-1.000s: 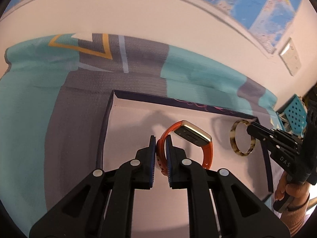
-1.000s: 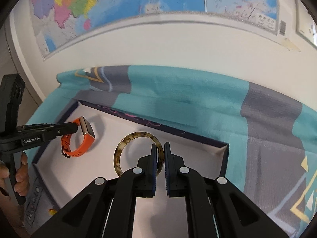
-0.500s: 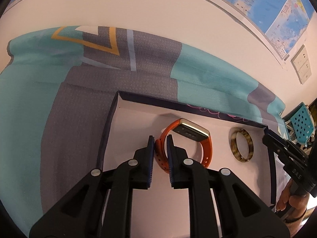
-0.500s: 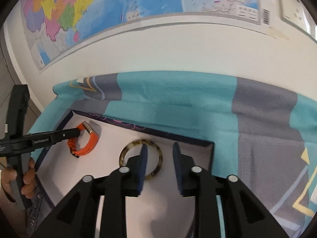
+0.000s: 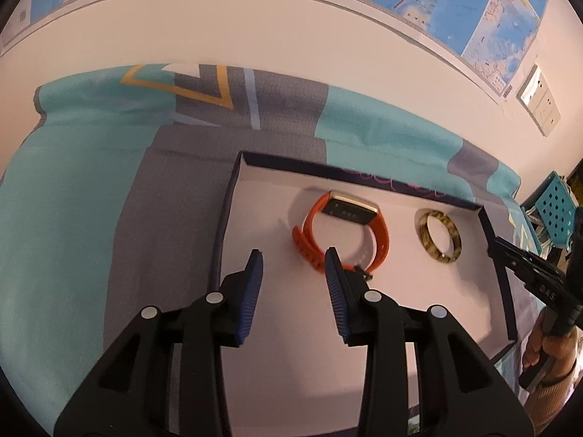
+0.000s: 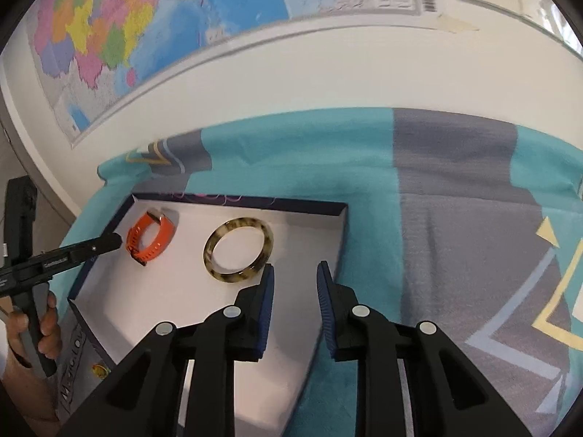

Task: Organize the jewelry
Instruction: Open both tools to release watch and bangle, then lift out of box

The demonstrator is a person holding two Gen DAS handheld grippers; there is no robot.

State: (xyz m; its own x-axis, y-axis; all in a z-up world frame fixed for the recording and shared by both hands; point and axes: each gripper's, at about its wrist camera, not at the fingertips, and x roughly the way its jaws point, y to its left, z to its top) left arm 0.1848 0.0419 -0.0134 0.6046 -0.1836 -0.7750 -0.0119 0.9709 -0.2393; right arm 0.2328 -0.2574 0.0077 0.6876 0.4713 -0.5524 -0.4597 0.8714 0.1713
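- the left gripper hangs over the left part of a shallow white-lined box; its jaws are opening, and nothing sits between the blue pads.
- the orange watch lies on the box floor just beyond the right pad of that gripper, its gold-edged face toward the far wall; whether the strap end touches the pad cannot be told.
- a tortoiseshell bangle lies flat in the same box, to the right of the watch and apart from it.
- the right gripper shows a clear gap between its pads, closing, with nothing held; the bangle's near rim is just beside its left pad.
- the box rests on a teal and grey cloth.
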